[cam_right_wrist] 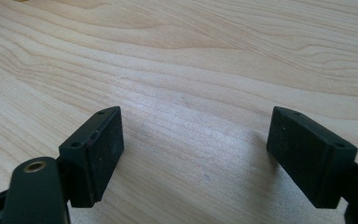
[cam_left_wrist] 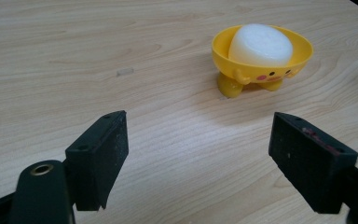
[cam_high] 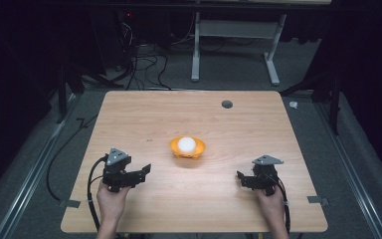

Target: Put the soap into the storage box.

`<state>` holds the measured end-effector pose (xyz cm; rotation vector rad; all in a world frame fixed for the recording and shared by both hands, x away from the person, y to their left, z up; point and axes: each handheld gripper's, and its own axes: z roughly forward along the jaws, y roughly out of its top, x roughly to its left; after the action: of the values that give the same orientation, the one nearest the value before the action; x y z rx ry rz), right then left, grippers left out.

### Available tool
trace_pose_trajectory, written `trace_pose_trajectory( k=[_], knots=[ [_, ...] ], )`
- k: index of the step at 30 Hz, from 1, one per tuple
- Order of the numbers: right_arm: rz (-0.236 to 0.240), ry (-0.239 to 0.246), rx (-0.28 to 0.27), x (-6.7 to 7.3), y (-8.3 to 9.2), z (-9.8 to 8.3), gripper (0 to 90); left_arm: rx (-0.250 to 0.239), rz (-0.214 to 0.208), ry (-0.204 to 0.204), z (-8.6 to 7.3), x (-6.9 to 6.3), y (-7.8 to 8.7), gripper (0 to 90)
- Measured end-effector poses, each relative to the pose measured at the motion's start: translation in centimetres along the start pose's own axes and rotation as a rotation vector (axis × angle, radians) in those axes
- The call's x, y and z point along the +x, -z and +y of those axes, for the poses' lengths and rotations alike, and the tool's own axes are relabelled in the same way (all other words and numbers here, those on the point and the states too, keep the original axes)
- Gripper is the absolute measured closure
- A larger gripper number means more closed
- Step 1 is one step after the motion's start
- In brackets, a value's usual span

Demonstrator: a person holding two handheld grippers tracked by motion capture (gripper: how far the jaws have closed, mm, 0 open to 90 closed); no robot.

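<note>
A small yellow bowl (cam_high: 187, 150) on stubby feet, with a chick face on its side, stands near the middle of the wooden table (cam_high: 144, 114). A white rounded lump (cam_high: 186, 144) lies in it. In the left gripper view the bowl (cam_left_wrist: 261, 60) and the white lump (cam_left_wrist: 260, 44) sit ahead and to the right. My left gripper (cam_high: 142, 172) rests at the front left of the table, open and empty, pointing toward the bowl. My right gripper (cam_high: 241, 178) sits at the front right, open and empty over bare wood. Between its jaws the left gripper (cam_left_wrist: 198, 154) shows bare table, as does the right gripper (cam_right_wrist: 193, 154).
A round grey cable hole (cam_high: 227, 104) is in the table's far right part. Grey tape tabs (cam_high: 318, 200) mark the front edges. Beyond the table stand a white frame (cam_high: 234, 45) and loose cables (cam_high: 144, 64) on the floor.
</note>
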<state>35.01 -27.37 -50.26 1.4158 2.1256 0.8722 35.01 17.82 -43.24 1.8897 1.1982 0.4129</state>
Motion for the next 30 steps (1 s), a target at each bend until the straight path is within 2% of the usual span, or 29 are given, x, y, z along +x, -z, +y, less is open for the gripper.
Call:
trace_pose_trajectory(
  k=[8, 30],
  knots=[
    [0.000, 0.000, 0.000, 0.0, 0.0, 0.0, 19.6, 0.000, 0.008, 0.020, -0.7, 0.3, -0.1, 20.3],
    [0.000, 0.000, 0.000, 0.0, 0.0, 0.0, 19.5, 0.027, 0.028, 0.024, -1.9, 0.5, -1.0, 20.1]
  ],
)
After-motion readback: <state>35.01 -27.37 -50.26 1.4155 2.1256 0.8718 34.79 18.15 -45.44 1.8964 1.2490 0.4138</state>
